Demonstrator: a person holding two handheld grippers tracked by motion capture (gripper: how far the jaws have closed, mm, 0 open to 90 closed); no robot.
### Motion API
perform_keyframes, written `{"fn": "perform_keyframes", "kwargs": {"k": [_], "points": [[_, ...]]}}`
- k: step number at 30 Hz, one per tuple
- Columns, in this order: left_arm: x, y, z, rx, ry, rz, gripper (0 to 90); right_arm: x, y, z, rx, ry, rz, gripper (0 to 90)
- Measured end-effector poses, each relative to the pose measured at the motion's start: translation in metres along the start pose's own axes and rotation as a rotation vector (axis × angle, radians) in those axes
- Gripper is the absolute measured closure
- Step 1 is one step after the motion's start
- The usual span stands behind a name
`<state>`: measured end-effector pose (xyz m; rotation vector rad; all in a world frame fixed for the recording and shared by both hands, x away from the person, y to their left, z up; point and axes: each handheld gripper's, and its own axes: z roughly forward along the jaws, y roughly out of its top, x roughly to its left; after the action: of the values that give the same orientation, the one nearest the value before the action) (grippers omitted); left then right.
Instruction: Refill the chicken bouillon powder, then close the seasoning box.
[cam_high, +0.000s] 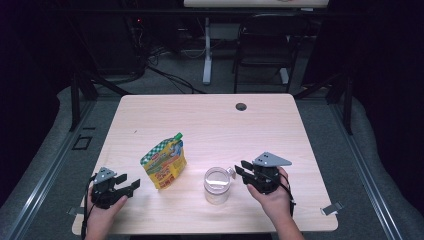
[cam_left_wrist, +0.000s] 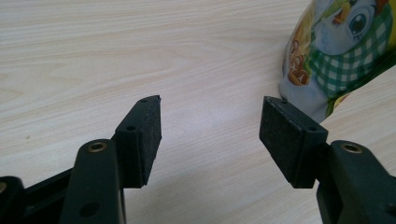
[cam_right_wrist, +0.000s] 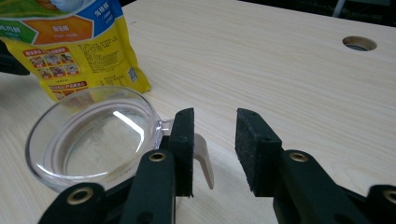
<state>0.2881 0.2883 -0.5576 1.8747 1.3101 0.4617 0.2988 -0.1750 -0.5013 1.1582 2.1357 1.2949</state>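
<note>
**While both grippers rest open near the front edge**

High view: pale wood-grain worktop, rounded corners, round cable hole near the back edge. Glossy yellow spouted pouch with green cap, leaning upright left of centre toward the front edge. Clear glass mug just right of it, round-rimmed, small handle facing right. Left gripper near the front left corner, jaws parted, well short of the pouch. Right gripper held just beside the mug's handle, jaws parted.

Left gripper view: matte black jaws spread wide over bare wood, rough flat pads; pouch at upper right, green-checked print, rounded bottom corner beyond the right jaw.

Right gripper view: jaws narrowly apart, nothing gripped; mug smooth and transparent, its handle beside the left jaw; printed pouch behind it.
</note>
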Motion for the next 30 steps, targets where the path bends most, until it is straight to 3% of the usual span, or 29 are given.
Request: {"fn": "perform_keyframes", "kwargs": {"k": [3, 8, 14, 25, 30], "points": [[0.001, -0.001, -0.001, -0.004, 0.003, -0.002, 40.3, 0.000, 0.001, 0.000, -0.003, -0.002, 0.001, 69.6], [0.001, -0.005, -0.003, 0.007, 0.018, 0.000, 43.0, 0.001, 0.005, -0.002, -0.026, 0.000, 0.004, 81.5], [0.002, -0.007, -0.003, 0.015, 0.005, -0.012, 45.8, 0.005, 0.009, -0.001, -0.032, 0.021, -0.017, 89.9], [0.000, -0.009, -0.006, 0.003, 0.010, 0.002, 50.7, 0.016, 0.009, 0.008, -0.010, 0.050, -0.057, 90.0], [0.003, -0.009, -0.006, -0.011, 0.015, -0.020, 51.6, 0.017, 0.007, 0.012, 0.006, 0.045, -0.063, 89.7]]}}
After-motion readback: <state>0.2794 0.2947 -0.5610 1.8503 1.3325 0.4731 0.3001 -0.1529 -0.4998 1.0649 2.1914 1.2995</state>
